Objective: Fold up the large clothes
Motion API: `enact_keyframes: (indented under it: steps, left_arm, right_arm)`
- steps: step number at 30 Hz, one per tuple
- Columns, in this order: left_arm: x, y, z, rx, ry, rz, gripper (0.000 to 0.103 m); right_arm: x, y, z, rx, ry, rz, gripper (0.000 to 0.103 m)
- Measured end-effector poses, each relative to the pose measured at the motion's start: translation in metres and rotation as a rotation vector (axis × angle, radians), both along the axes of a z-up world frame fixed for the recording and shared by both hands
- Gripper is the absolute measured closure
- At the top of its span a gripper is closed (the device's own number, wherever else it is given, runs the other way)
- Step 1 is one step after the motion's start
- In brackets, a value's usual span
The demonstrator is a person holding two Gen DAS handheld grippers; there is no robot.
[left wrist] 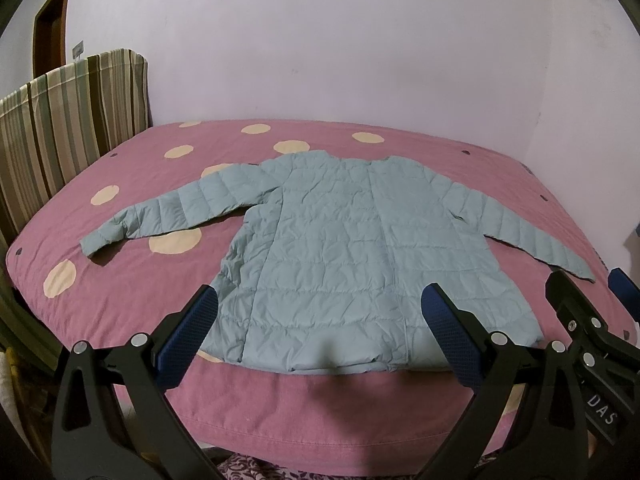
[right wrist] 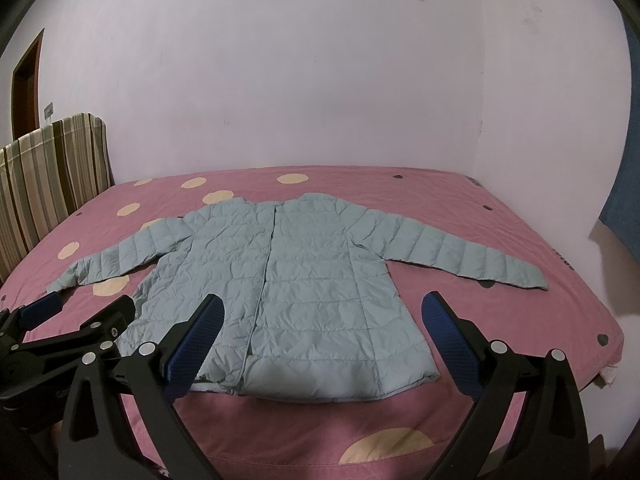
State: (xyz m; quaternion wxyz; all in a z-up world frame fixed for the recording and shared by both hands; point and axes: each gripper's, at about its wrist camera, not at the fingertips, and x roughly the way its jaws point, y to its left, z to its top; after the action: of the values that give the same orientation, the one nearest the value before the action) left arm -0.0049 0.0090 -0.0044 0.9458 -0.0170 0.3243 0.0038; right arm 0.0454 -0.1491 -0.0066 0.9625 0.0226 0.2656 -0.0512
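Nearest, left hand-held gripper (left wrist: 318, 320) and right hand-held gripper (right wrist: 322, 320) with blue pads spread wide apart and holding nothing, above the hem of a pale blue quilted jacket (left wrist: 352, 256) spread flat, sleeves out, on the pink spotted bed (left wrist: 132, 292).

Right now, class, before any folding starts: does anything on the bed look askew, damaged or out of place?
Nothing stands out. The pale blue quilted jacket lies flat on the pink spotted bedspread, closed down the middle, both sleeves spread out to the sides. It is only lightly wrinkled. The left gripper and right gripper are open, holding nothing.
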Motion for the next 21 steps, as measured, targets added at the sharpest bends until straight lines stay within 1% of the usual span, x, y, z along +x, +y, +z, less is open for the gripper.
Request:
enact_keyframes:
  steps: [4, 6, 15, 16, 17, 21]
  left_arm:
    - [-0.004, 0.001, -0.002, -0.001, 0.002, 0.002, 0.002]
    - [0.001, 0.000, -0.005, -0.003, 0.005, 0.004, 0.002]
    - [-0.008, -0.001, -0.014, -0.008, 0.009, 0.007, 0.002]
    - [-0.008, -0.001, -0.014, -0.008, 0.010, 0.007, 0.002]
    - [0.002, 0.001, -0.005, -0.006, 0.011, 0.007, 0.002]
    - [0.002, 0.002, -0.006, -0.008, 0.014, 0.008, 0.002]
  right_arm:
    - [0.000, 0.000, 0.000, -0.001, 0.000, 0.000, 0.005]
    - [0.000, 0.000, -0.001, -0.002, 0.000, 0.001, 0.005]
    - [0.001, 0.001, -0.002, -0.003, 0.000, 0.000, 0.005]
    - [0.002, 0.001, -0.002, -0.003, 0.000, 0.001, 0.005]
    - [0.002, 0.001, -0.002, -0.003, 0.001, 0.001, 0.005]
    - [0.001, 0.002, -0.001, -0.003, 0.002, 0.001, 0.005]
